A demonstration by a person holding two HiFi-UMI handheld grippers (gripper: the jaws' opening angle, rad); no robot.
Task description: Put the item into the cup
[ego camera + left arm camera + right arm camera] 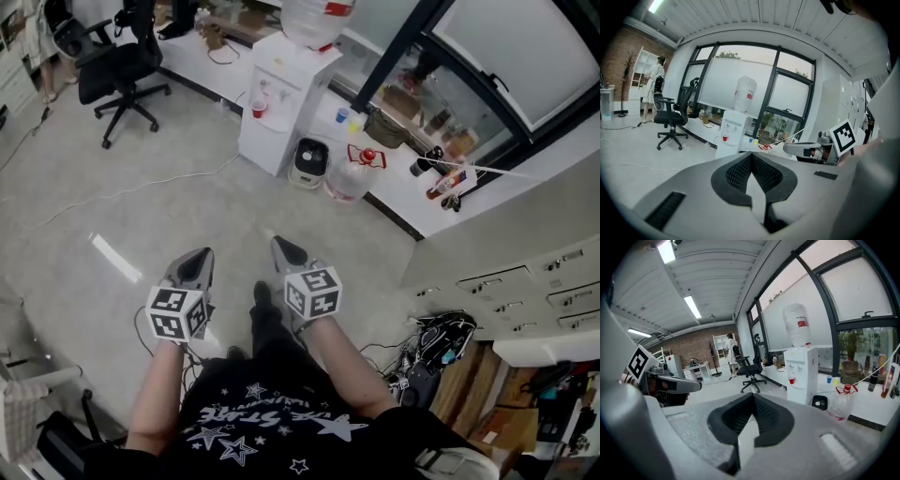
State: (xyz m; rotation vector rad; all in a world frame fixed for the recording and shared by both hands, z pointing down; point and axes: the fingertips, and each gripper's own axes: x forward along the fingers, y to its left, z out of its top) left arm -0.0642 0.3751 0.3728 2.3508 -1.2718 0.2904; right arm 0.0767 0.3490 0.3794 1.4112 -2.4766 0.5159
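My left gripper and right gripper are held side by side over the grey floor, pointing toward a white water dispenser. Both are shut with nothing between the jaws. In the left gripper view the left gripper has its black pads pressed together, and the right gripper shows at the right. The right gripper view shows the right gripper shut the same way. A small red cup stands in the dispenser's tap bay. A blue cup sits on the white ledge behind. I cannot tell which thing is the item.
A black office chair stands at the far left. A clear bottle with a red handle and a small white appliance sit on the floor by the dispenser. Grey drawers and cables are at the right. A person stands far off.
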